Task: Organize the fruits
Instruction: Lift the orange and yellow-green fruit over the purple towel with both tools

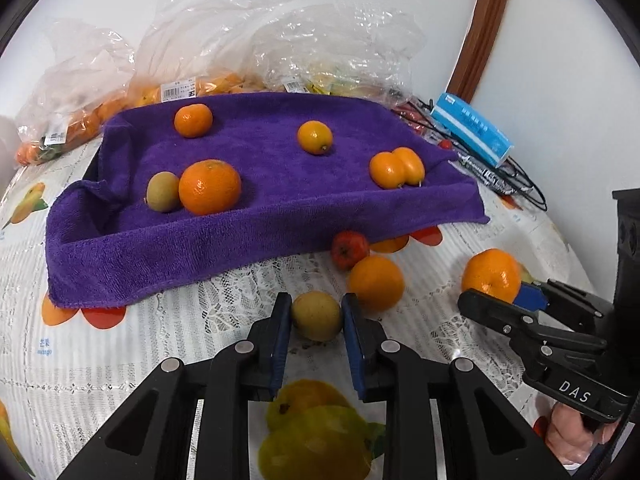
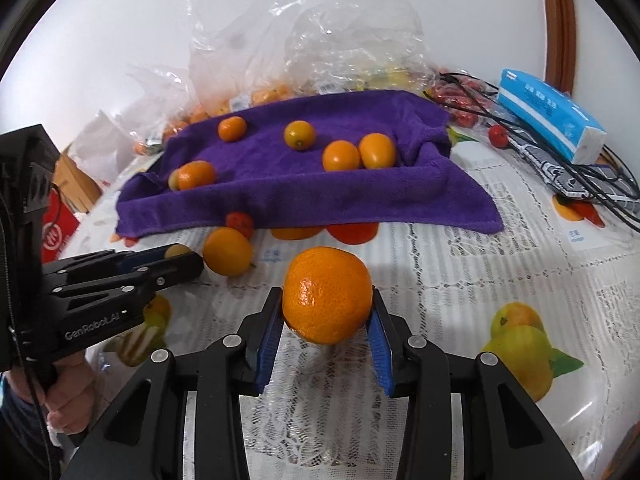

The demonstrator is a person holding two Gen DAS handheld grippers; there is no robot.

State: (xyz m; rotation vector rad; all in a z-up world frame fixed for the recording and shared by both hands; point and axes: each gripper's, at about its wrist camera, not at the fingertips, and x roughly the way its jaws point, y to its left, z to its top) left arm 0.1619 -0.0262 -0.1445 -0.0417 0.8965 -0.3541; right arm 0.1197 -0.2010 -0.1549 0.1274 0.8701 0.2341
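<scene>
A purple towel (image 1: 256, 216) lines a tray and holds several oranges, kumquats and a kiwi (image 1: 162, 191). My left gripper (image 1: 316, 316) is shut on a small yellow-green fruit (image 1: 316, 314) at the tablecloth, just in front of the towel. My right gripper (image 2: 326, 314) is shut on a large orange (image 2: 327, 294), which also shows in the left wrist view (image 1: 491, 274). A loose orange (image 1: 375, 282) and a small red fruit (image 1: 349, 249) lie between the two grippers, near the towel's front edge.
Clear plastic bags of fruit (image 1: 132, 96) stand behind the towel against the wall. A blue tissue pack (image 1: 472, 128), black cables (image 1: 516, 184) and small red fruits lie at the back right. The lace tablecloth (image 1: 160, 344) has printed fruit pictures.
</scene>
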